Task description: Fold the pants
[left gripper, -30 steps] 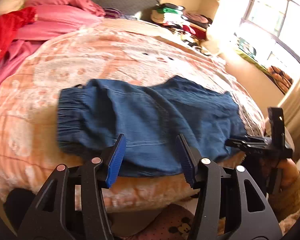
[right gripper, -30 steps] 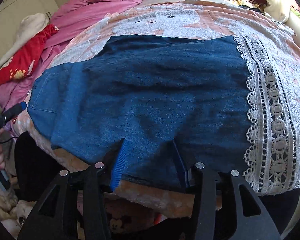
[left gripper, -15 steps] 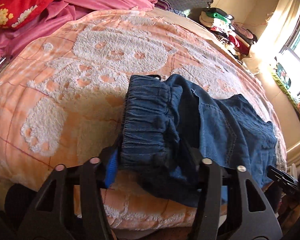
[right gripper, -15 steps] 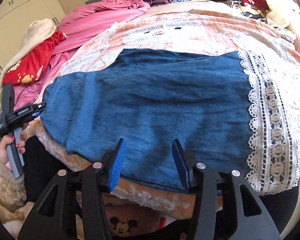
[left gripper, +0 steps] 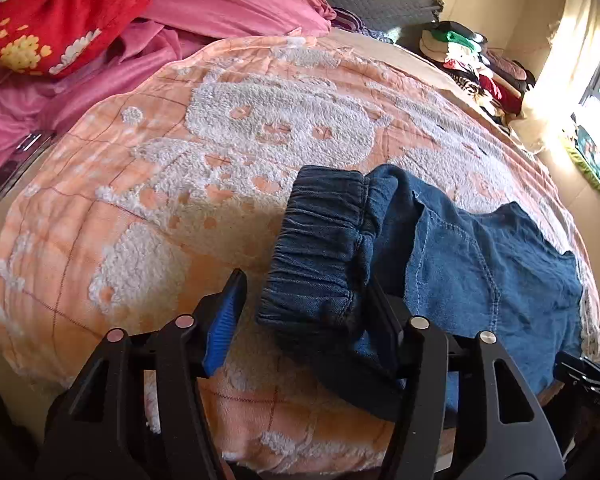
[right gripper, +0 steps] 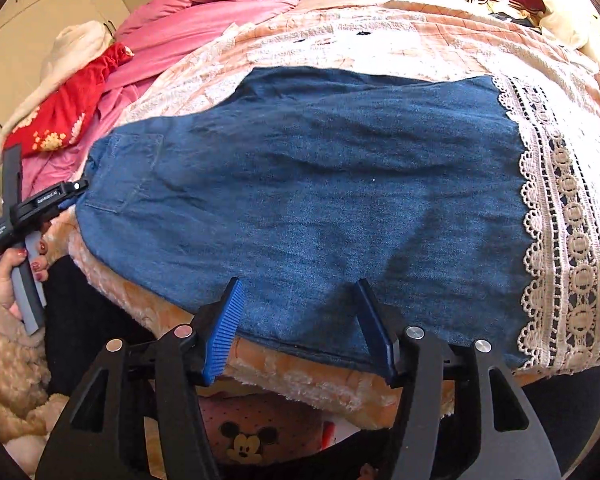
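Observation:
Blue denim pants [right gripper: 312, 196] lie flat across the near edge of an orange and white blanket [left gripper: 228, 128]. Their elastic waistband [left gripper: 320, 248] is bunched up between the fingers of my left gripper [left gripper: 304, 316], which is open; the waistband lies against the right finger. In the right wrist view the left gripper [right gripper: 66, 194] shows at the pants' left end. My right gripper [right gripper: 300, 328] is open and empty, just over the pants' near hem.
A white lace trim [right gripper: 564, 216] runs beside the pants' right end. Pink bedding [left gripper: 220, 12] and a red flowered cloth [left gripper: 60, 16] lie at the head. Stacked clothes [left gripper: 468, 60] sit at the far right by a window. The bed edge is just below both grippers.
My left gripper has gone from shut over the waistband end to open, with the left finger clear of the cloth. My right gripper stays open and has drawn slightly nearer the hem.

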